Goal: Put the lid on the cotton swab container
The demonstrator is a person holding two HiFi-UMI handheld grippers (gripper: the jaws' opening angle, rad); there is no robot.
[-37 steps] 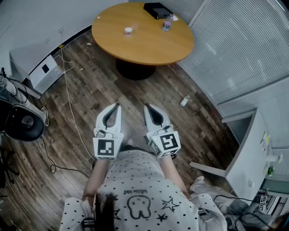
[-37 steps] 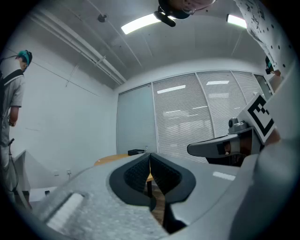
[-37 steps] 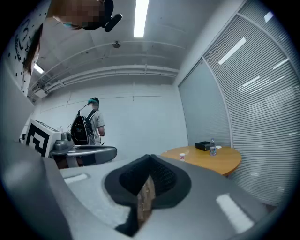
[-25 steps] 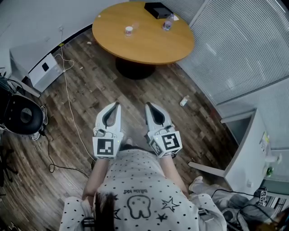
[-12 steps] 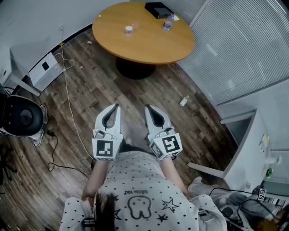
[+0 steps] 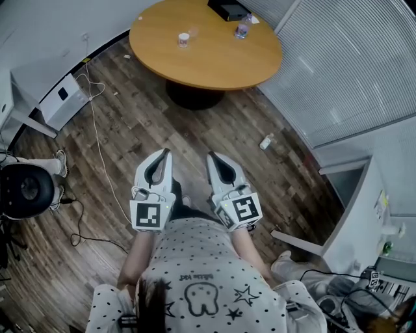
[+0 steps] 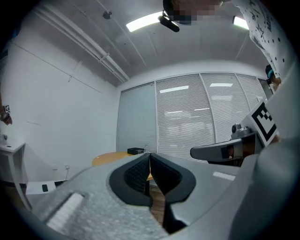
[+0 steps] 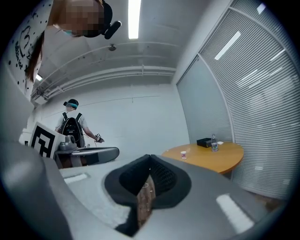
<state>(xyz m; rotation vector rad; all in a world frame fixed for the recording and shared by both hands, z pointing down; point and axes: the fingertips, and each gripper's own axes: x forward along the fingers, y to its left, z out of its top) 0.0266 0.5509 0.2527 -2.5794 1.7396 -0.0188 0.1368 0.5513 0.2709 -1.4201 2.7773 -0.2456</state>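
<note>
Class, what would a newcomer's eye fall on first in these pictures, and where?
The left gripper and right gripper stand out, side by side at the head view's centre, jaws shut and empty, over wooden floor. Far ahead, a round table carries a small white container, a bottle and a black box.

I can't tell from the head view whether the small white container [image 6: 184, 39] on the bench [image 6: 214, 65] has a lid on; it is too small. The top edge cuts off the black box [image 6: 229, 9]. In the left gripper view, the left gripper [image 7: 150, 157] hides most of the bench.
</note>
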